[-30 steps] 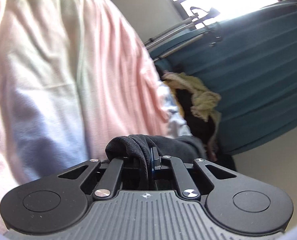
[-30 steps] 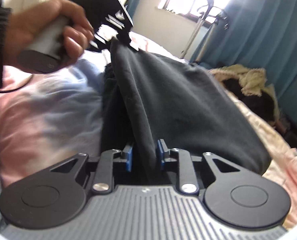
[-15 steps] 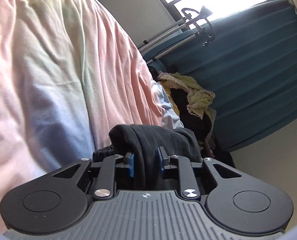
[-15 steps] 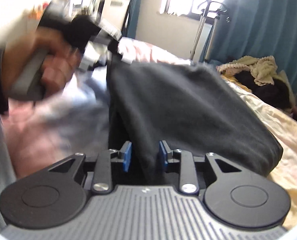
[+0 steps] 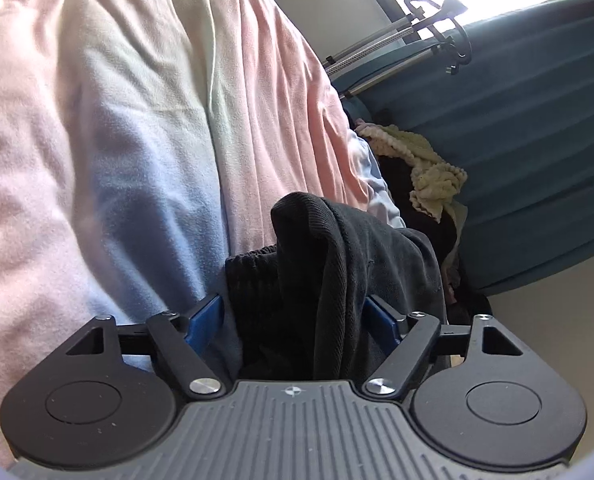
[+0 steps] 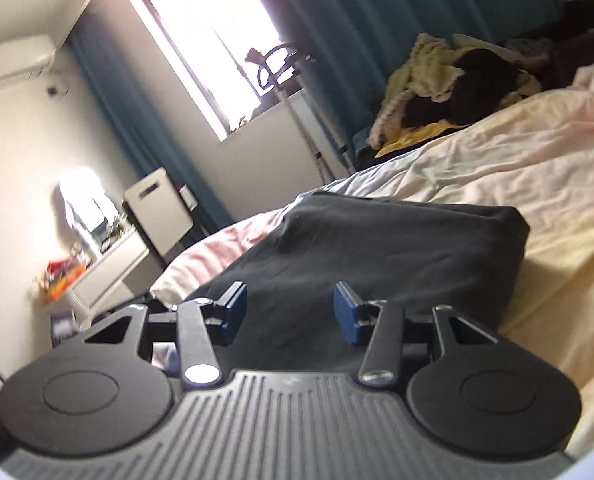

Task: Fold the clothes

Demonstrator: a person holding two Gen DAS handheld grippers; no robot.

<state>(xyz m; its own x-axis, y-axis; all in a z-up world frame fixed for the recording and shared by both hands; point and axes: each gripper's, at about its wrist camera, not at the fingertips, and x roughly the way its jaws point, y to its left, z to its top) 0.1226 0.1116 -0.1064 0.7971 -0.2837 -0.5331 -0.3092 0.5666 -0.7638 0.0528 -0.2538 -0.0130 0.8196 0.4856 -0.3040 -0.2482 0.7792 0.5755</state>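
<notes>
A black garment (image 6: 397, 248) lies folded on the bed's pastel sheet (image 6: 537, 168). My right gripper (image 6: 290, 312) is open just above its near edge, with nothing between the blue pads. In the left wrist view the same black garment (image 5: 337, 264) bunches up between the spread jaws of my left gripper (image 5: 297, 314). The left gripper is open and the cloth sits loose between the pads, resting on the pink and blue sheet (image 5: 137, 140).
A heap of yellow and dark clothes (image 6: 449, 80) lies at the far side of the bed by the teal curtain (image 6: 377, 20). A metal stand (image 5: 397, 52) is by the window. A white cabinet (image 6: 109, 264) stands left of the bed.
Both grippers have opened and let go of the black garment. It has dropped from being held up to lying on the bed. The right gripper has swung away and tilted.
</notes>
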